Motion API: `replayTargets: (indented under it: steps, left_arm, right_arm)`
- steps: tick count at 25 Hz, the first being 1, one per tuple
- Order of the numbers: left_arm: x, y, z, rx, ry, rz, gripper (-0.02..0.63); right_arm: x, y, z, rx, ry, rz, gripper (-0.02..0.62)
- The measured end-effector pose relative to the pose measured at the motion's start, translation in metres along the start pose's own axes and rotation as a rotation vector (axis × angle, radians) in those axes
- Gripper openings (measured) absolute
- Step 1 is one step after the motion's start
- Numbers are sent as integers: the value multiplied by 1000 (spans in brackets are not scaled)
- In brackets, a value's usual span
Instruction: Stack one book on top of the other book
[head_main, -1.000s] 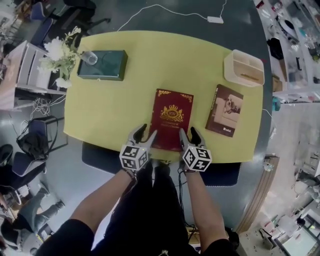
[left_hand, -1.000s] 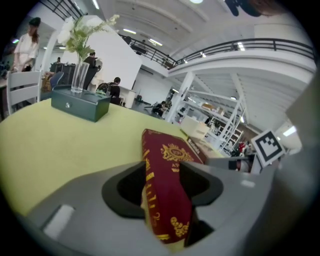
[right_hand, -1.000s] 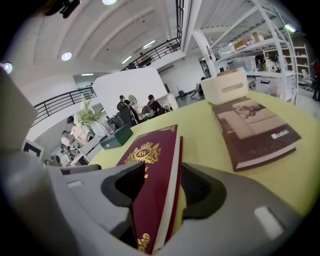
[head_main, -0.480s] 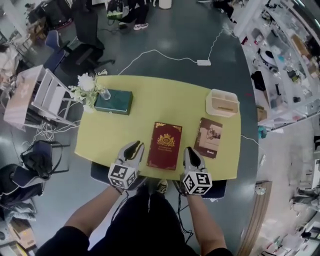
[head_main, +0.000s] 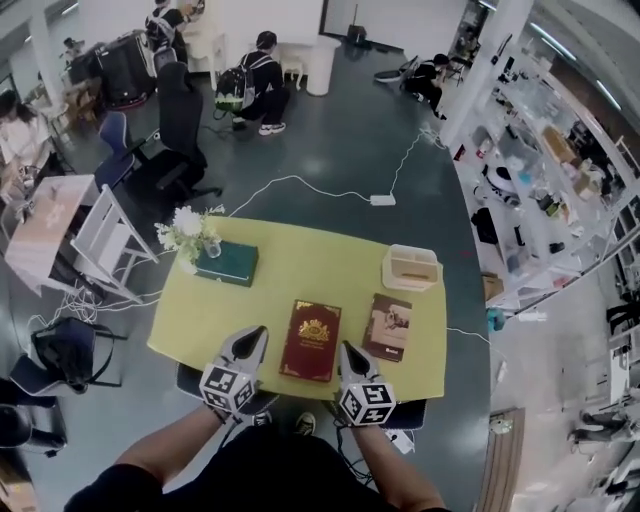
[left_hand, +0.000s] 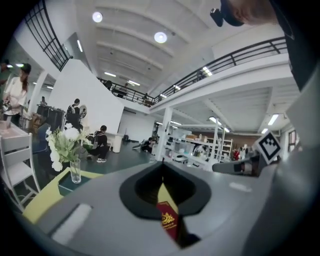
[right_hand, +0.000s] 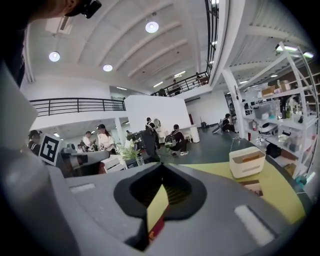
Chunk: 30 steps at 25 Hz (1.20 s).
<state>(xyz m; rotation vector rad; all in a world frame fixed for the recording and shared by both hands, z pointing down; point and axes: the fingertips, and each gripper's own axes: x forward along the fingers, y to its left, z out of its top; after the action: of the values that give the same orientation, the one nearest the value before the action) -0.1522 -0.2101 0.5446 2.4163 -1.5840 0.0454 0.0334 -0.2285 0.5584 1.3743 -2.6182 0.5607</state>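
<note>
High head view over red book (head_main: 311, 340)

Closed dark red book (head_main: 311, 340) with gold crest and corner ornaments, flat and face up just below frame centre, near the front edge of the yellow worktop (head_main: 300, 270). Closed brown book (head_main: 388, 327) with pale cover picture, flat just right of it, slightly tilted, apart, unstacked.

left gripper view: left gripper (left_hand: 161, 167) jaws, just closed w/ nothing between, hide most of the table (left_hand: 35, 207). red book (left_hand: 168, 224) shows only as a sliver, low centre.
right gripper view: right gripper (right_hand: 162, 165) same, just closed, empty. brown book (right_hand: 256, 188) part-covered, right of centre.
head view: book cover print too small to read. forearms (head_main: 165, 452) cut off at bottom edge.
</note>
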Motion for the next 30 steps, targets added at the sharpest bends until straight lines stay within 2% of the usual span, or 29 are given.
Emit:
replayTargets:
  steps: [6, 10, 13, 19, 30]
  left_arm:
    - [-16, -16, -1, -10, 44, -3, 8]
    - [-20, -28, -7, -17, 63, -40, 7]
    - [-23, -35, -11, -13, 71, -71, 7]
    - [-23, -44, -19, -26, 85, -133, 7]
    - [-2, -90, -33, -16, 125, -360, 7]
  right_arm:
    - [-10, 30, 7, -32, 22, 36, 3]
    - [-9, 42, 12, -49, 18, 46, 3]
    - [-12, 43, 10, -45, 21, 23, 3]
    - [-31, 36, -3, -1, 20, -79, 3]
    - [-110, -1, -18, 68, -30, -372, 3]
